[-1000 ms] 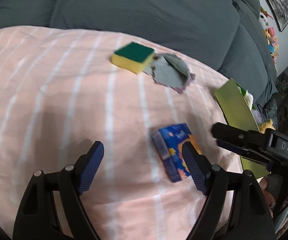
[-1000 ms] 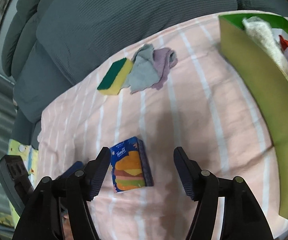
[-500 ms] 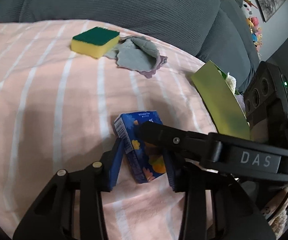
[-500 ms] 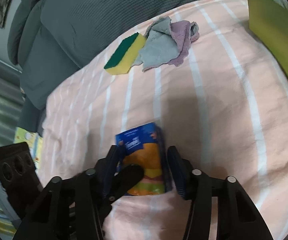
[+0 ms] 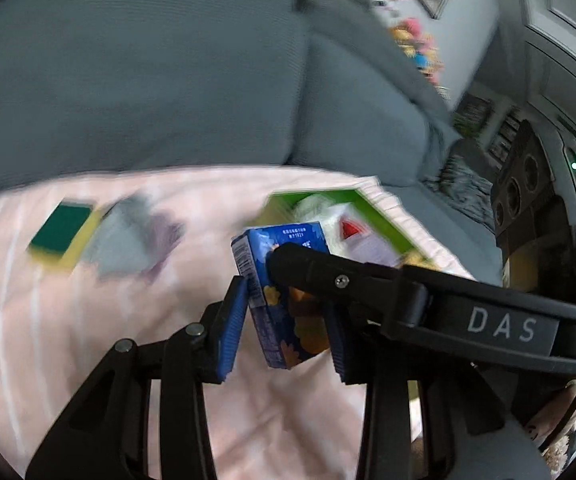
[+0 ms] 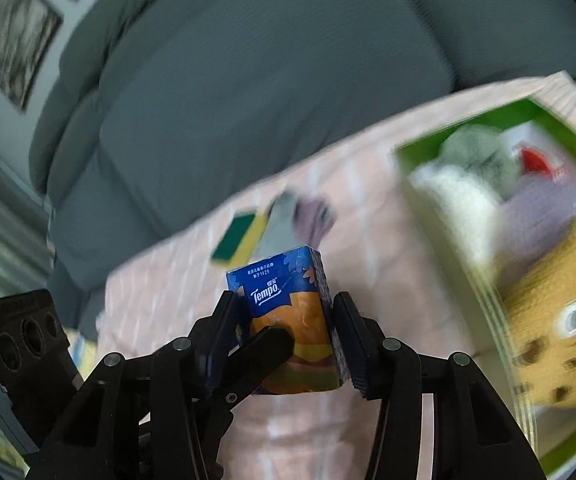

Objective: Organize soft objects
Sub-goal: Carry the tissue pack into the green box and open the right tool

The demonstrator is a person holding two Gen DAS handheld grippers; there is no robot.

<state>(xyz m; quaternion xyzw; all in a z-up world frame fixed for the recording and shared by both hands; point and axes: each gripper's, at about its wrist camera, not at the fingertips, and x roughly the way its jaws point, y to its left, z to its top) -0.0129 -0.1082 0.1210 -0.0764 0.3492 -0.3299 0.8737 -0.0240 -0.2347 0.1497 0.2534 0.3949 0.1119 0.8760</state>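
Both grippers are shut on one blue Tempo tissue pack (image 5: 283, 280), which also shows in the right wrist view (image 6: 288, 312), and hold it lifted above the pink striped cover (image 5: 67, 340). My left gripper (image 5: 283, 328) pinches its sides. My right gripper (image 6: 288, 340) pinches it too, and its black finger crosses the left wrist view. A green-and-yellow sponge (image 5: 61, 236) and a grey and purple cloth (image 5: 135, 236) lie behind on the cover. The green box (image 6: 464, 272) at the right holds soft things.
The grey sofa back (image 5: 167, 80) rises behind the cover. The green box holds a white cloth (image 6: 456, 200), a yellow plush toy (image 6: 560, 312) and a purple packet. It also shows in the left wrist view (image 5: 388, 224). The cover's edge drops at the right.
Both grippers have closed on the tissue pack and lifted it off the cover. They have swung toward the green box, which now shows its inside.
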